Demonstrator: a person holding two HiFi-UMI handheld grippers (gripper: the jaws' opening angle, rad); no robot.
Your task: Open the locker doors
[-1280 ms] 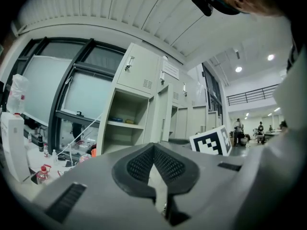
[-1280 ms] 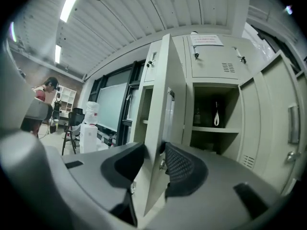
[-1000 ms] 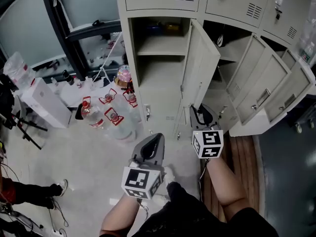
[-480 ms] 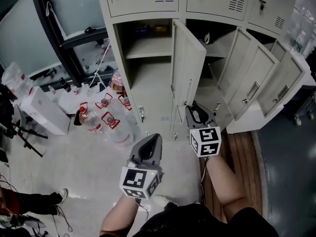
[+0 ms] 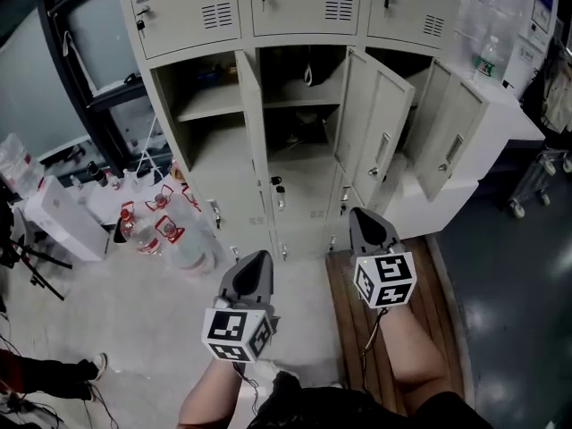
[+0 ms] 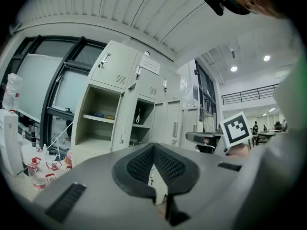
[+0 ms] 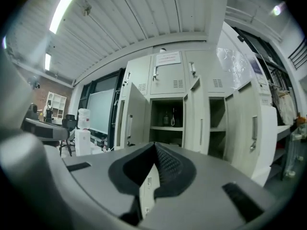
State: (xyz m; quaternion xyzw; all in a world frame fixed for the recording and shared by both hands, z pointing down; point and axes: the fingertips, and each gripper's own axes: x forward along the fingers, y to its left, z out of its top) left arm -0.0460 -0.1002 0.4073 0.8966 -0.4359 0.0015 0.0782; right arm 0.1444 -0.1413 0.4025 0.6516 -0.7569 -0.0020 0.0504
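Bare concrete floor, water bottles [image 5: 168,232] clustered at the left, the lockers [image 5: 295,25] straight ahead. Top-row doors [image 5: 192,7] look shut, keys in. Middle row is done: left door [image 5: 253,141], middle door [image 5: 374,132] and right door [image 5: 447,141] all stand swung out. Bottom-row doors [image 5: 304,214] appear closed, likely what's left. Your left gripper [image 5: 257,259] has its jaws together on nothing and hangs well short of the lockers. Your right gripper [image 5: 359,214] is the same, closed and empty.
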